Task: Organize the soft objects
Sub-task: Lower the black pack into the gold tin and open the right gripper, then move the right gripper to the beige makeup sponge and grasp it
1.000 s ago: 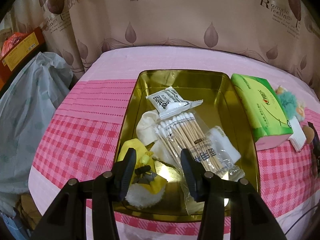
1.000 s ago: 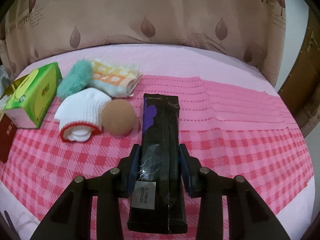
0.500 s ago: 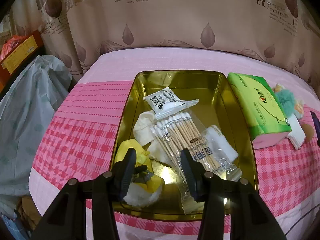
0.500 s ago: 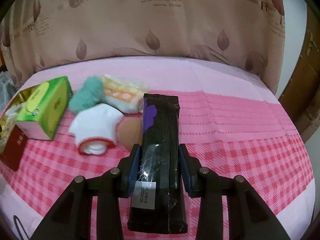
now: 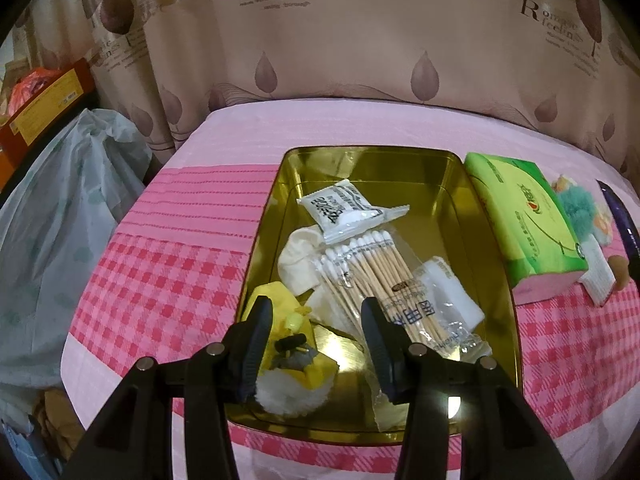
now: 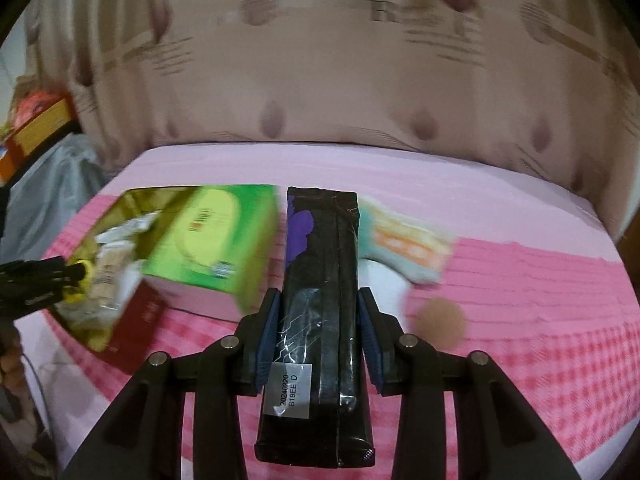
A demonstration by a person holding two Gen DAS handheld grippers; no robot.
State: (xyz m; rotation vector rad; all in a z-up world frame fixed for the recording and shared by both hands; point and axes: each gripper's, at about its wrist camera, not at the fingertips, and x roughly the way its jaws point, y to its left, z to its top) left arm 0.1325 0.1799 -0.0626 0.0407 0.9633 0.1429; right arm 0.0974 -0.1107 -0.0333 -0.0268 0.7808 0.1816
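A gold tray (image 5: pixel 360 153) on the pink checked cloth holds a bag of cotton swabs (image 5: pixel 384 276), a white sachet (image 5: pixel 344 212), white pads and a yellow plush piece (image 5: pixel 298 346). My left gripper (image 5: pixel 316 336) hangs open just above the tray's near end, with the yellow plush beneath its left finger. A long black packet (image 6: pixel 320 280) with a purple patch is held off the cloth, my right gripper (image 6: pixel 318 320) shut on its sides. That packet also shows at the right edge of the left wrist view (image 5: pixel 620 224).
A green tissue pack (image 6: pixel 216 240) lies against the tray's right side. To the right of the black packet are a teal and orange cloth (image 6: pixel 404 240), a white sock (image 6: pixel 384 284) and a brown ball (image 6: pixel 440 322). A curtain hangs behind; a grey plastic bag (image 5: pixel 60 220) sits left.
My right gripper has swung left and risen with the black packet, so the tissue pack and tray now fill its left side, blurred. The left gripper has stayed put.
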